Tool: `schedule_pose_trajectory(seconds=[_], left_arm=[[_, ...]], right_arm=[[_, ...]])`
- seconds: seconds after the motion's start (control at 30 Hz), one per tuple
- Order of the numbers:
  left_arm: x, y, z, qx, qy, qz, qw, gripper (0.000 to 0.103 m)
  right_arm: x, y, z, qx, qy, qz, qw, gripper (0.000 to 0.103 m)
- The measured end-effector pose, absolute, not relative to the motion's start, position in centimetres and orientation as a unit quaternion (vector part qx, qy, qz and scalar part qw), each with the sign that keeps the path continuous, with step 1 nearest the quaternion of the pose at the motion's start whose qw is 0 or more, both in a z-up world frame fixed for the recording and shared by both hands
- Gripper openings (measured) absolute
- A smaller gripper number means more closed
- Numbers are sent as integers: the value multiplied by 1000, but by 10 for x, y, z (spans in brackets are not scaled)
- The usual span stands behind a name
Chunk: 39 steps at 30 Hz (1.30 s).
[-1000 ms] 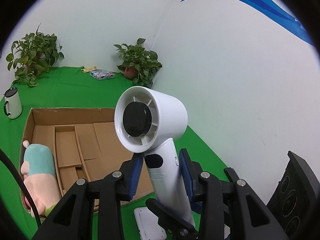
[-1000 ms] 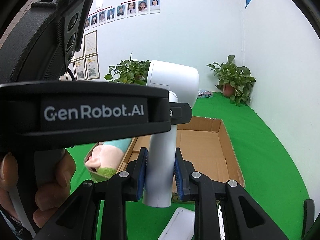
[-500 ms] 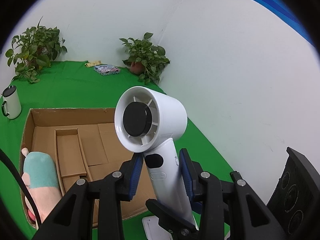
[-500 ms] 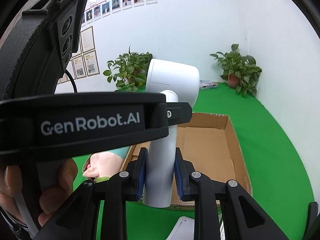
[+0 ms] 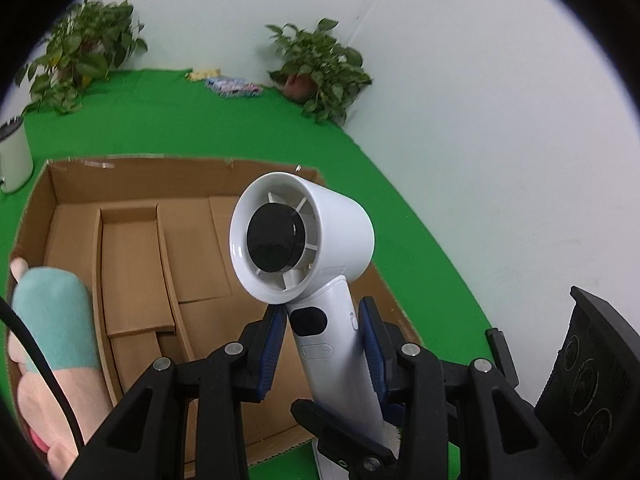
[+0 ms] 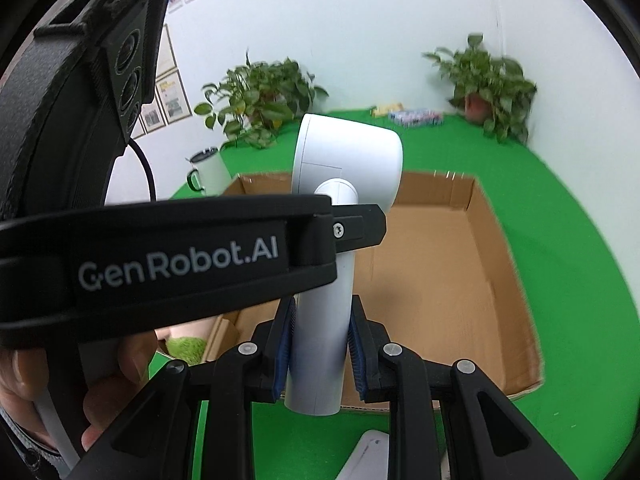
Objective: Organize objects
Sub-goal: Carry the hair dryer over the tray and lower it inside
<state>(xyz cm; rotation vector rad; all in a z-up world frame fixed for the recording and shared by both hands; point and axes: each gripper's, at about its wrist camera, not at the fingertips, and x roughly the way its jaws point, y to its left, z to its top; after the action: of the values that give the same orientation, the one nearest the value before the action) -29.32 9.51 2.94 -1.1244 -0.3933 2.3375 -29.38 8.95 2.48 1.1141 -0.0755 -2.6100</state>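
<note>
- Left wrist view: the left gripper (image 5: 322, 344) has its blue pads on either side of the handle of a white handheld fan (image 5: 308, 248). The right pad (image 5: 370, 344) lies against the handle; a thin gap shows at the left pad, so whether this gripper truly clamps the handle cannot be told.
- The fan stands nearly upright, its round head with the black hub facing the camera, above the near right part of an open cardboard box (image 5: 132, 184).
- Only this view shows the box's cardboard dividers (image 5: 166, 264) and a plush toy (image 5: 52, 320) in teal and pink lying in the left compartment.
- A white mug (image 5: 14, 156) stands on the green cloth (image 5: 160, 120) left of the box; two potted plants (image 5: 320, 68) and a small colourful packet (image 5: 232, 86) sit by the far wall.
- Right wrist view: the right gripper (image 6: 320, 356) is clenched on the lower end of the fan handle (image 6: 320, 336), both pads pressed against it.
- From here the fan (image 6: 348, 160) shows its plain back and side, not the hub.
- Only this view shows the left gripper's body (image 6: 180, 256) crossing the frame, marked GenRobot.AI, with the person's hand (image 6: 116, 384) around its grip.
- A flat white object (image 6: 368, 456) lies on the cloth before the box (image 6: 500, 264); framed photos (image 6: 172, 96) hang on the left wall.
</note>
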Motion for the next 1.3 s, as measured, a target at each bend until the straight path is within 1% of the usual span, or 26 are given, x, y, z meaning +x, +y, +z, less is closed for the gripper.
schedule_pose_trajectory(seconds=[0.27,0.43,0.6,0.63,0.9,1.0,1.07,1.17,1.3], left_arm=[[-318,95,-23,-469,-156,840,226,35],[-325,93,-45,-491,-161,829,213,35],[-327,92,-64,-512,-157,822,196,34],[-326,92,-62,-508,-152,825,196,34],[-321,85,-57,-512,-152,823,193,34],[-313,81,-41,-482,-143,840,202,34],[-307,77,-33,-471,-130,849,200,34],[-293,64,-25,-460,-118,861,183,34],[-284,43,-30,-460,-126,865,156,34]], right_arm=[[-340,93,-38,449,-71,-875,166,23],[-376,104,-74,473,-81,-861,170,23],[-373,99,-99,500,-107,-844,165,23],[-360,103,-98,501,-110,-843,163,23],[-358,97,-98,500,-108,-843,165,23],[-359,98,-95,507,-122,-836,172,28],[-352,96,-89,504,-126,-835,183,29],[-350,92,-82,500,-115,-836,194,29],[-355,98,-76,498,-105,-841,182,29]])
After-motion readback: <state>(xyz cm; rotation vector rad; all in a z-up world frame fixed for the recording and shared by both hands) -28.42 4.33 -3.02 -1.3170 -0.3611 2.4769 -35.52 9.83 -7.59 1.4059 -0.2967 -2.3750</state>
